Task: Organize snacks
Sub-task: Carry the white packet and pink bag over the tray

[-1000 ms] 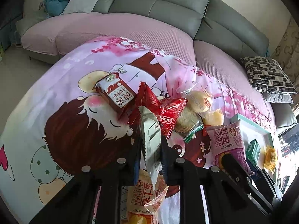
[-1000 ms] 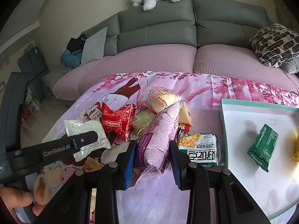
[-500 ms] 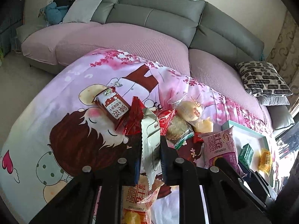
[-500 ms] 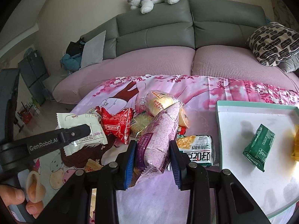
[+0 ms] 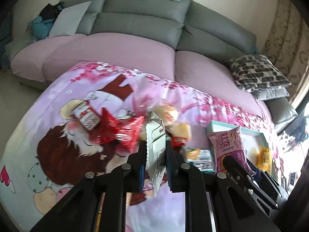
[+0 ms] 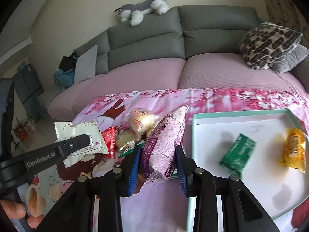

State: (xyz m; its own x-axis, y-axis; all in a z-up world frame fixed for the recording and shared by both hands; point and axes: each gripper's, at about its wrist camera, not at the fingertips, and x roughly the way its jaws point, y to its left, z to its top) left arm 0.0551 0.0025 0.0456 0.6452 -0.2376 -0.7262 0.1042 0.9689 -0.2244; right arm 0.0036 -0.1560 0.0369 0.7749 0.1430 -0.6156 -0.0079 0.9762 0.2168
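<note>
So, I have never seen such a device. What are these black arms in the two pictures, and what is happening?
They are two hand-held grippers, one in each of a person's hands. Each carries a camera looking along its fingers, giving one picture per hand. The left gripper pinches a white packet. The right gripper pinches a pink packet. More snacks lie on a cartoon cloth. To the right, a white tray holds a green packet and a yellow one.

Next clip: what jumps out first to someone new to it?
Both tongs hold snacks above a cartoon-print pink cloth: the left tongs grip a white packet, the right tongs a purple packet. Beside the loose snack pile, a white tray holds a green packet and a yellow one.
</note>
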